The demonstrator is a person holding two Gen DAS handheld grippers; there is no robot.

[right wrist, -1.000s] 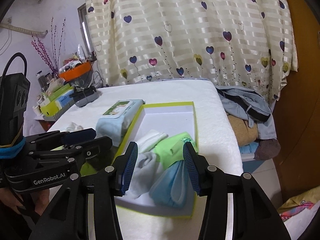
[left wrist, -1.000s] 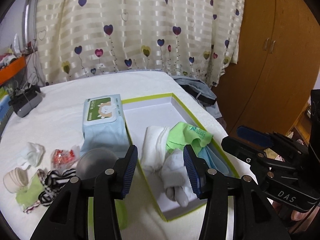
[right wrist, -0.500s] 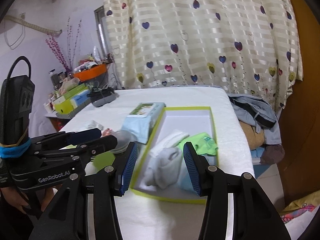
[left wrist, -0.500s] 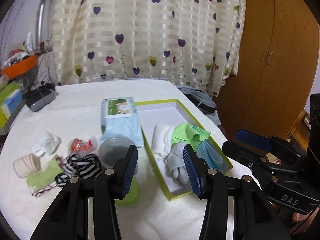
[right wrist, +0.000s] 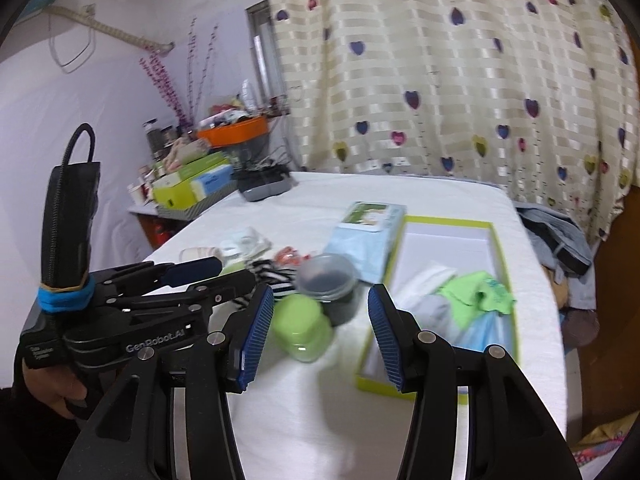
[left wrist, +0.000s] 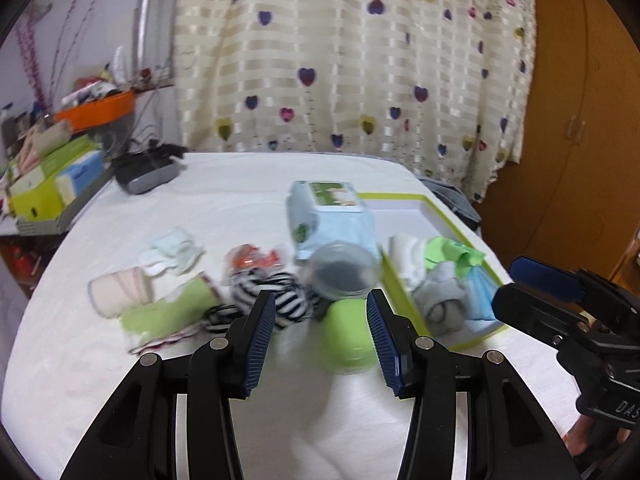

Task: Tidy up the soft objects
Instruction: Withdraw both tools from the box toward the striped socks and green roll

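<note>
Sorting approx. half done: shallow white cardboard box w/ lime-green rim [left wrist: 440,208] already holds white folded cloth [left wrist: 406,258], grey-white sock bundle [left wrist: 440,300], green cloth [left wrist: 456,254] and light-blue cloth [left wrist: 480,296]. Left on the white bedsheet [left wrist: 224,208]: black-and-white striped sock [left wrist: 280,294], green-and-pink sock [left wrist: 168,312], pale rolled sock [left wrist: 116,290], small white sock pair [left wrist: 172,252], orange-white packet [left wrist: 250,258], beside the box. Left gripper [left wrist: 320,320] and right gripper [right wrist: 321,326] both half-open, holding nothing; lime-green jar [right wrist: 302,330] sits on the sheet beyond their fingers, untouched.
</note>
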